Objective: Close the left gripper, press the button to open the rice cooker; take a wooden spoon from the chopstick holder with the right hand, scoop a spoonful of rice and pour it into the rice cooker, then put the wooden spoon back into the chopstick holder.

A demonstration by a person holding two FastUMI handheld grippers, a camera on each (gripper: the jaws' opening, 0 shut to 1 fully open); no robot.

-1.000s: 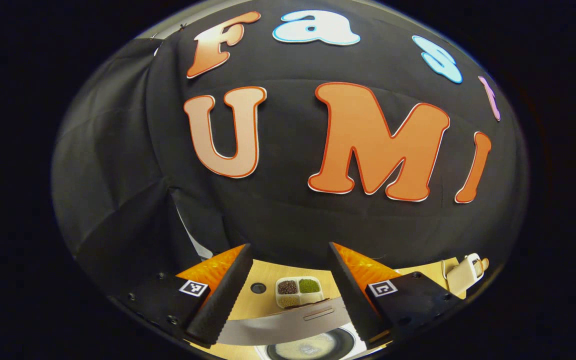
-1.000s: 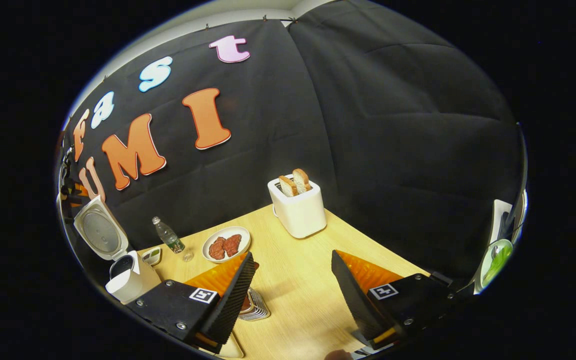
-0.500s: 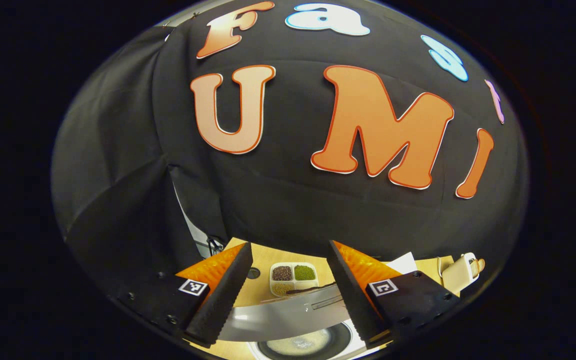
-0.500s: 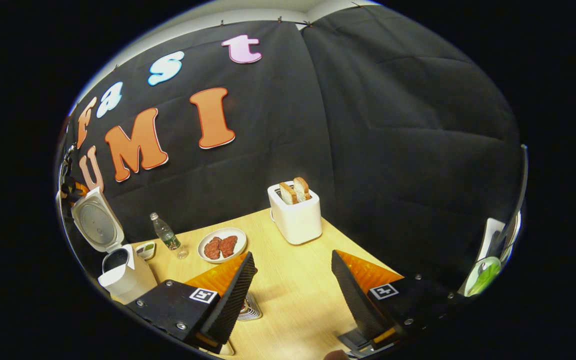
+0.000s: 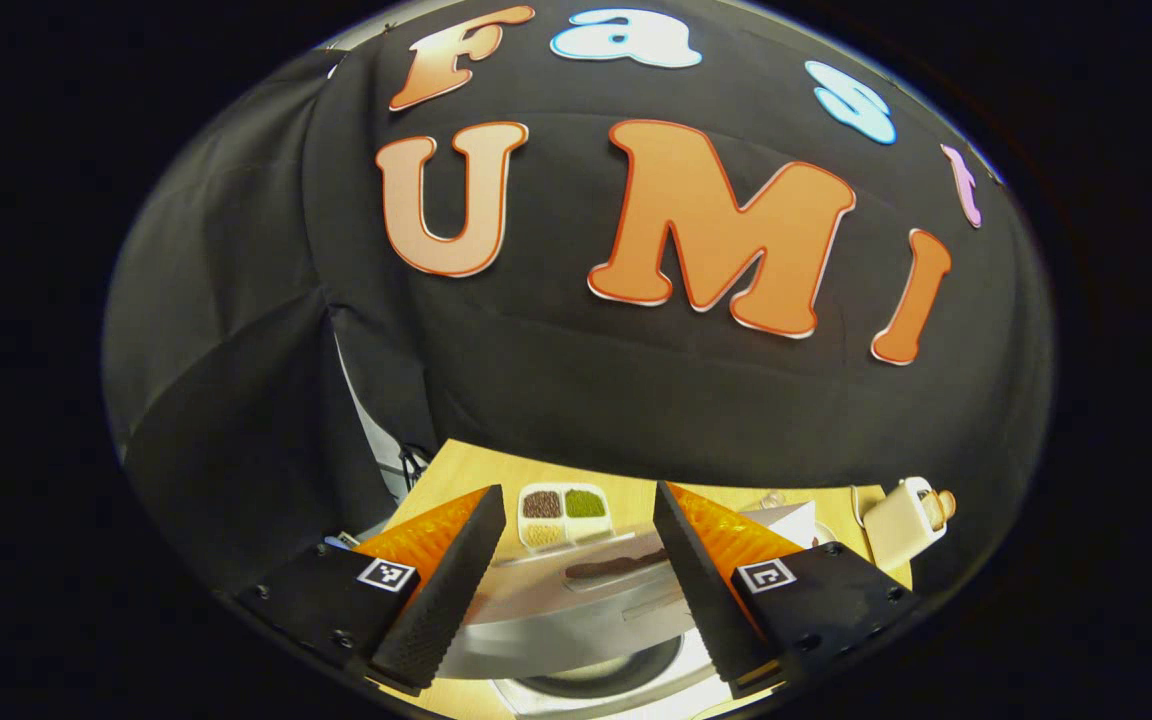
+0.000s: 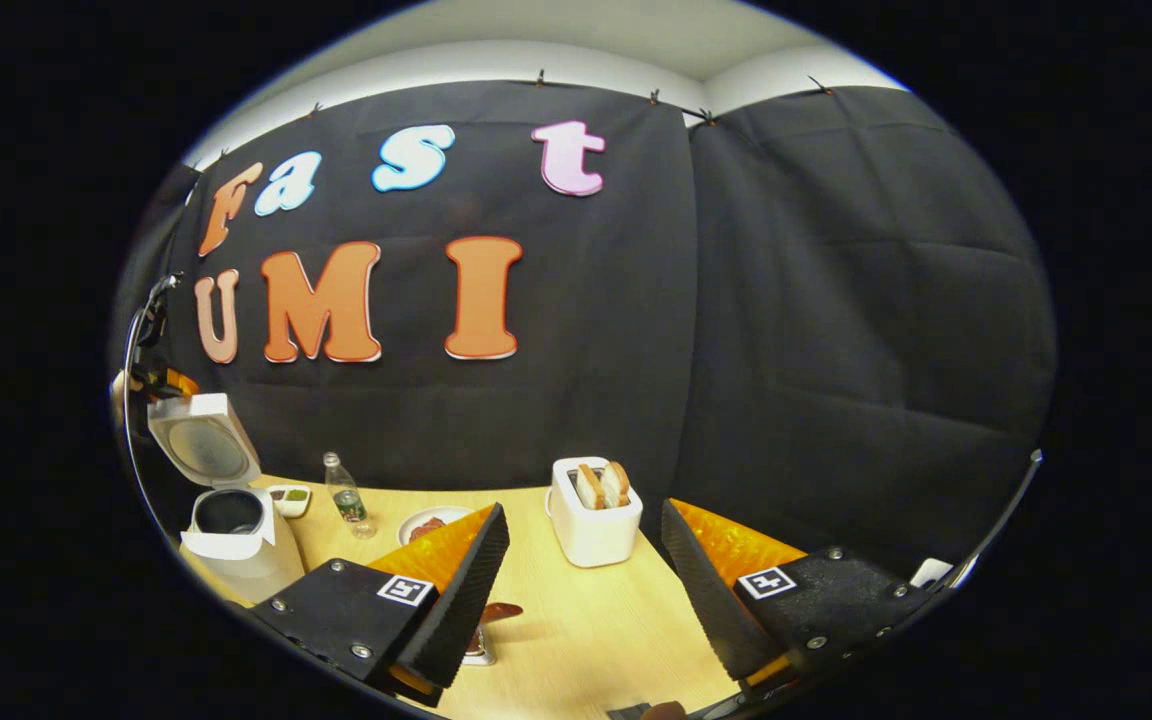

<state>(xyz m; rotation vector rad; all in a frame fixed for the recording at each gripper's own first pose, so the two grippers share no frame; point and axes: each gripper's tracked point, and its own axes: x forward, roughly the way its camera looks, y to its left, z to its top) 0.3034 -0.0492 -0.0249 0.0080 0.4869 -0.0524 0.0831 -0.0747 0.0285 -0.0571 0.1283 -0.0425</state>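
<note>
left gripper view: my camera sits close above the open rice cooker (image 5: 586,640), facing the booth wall across its lid | right gripper view: my camera sits well right of the rice cooker (image 6: 231,540), low over the table (image 6: 586,630), facing the wall | shared: rice cooker, toaster (image 6: 593,512), table

The open white rice cooker (image 5: 586,680) is cut off at the bottom edge; its raised lid (image 5: 556,610) hides the pot.
</note>
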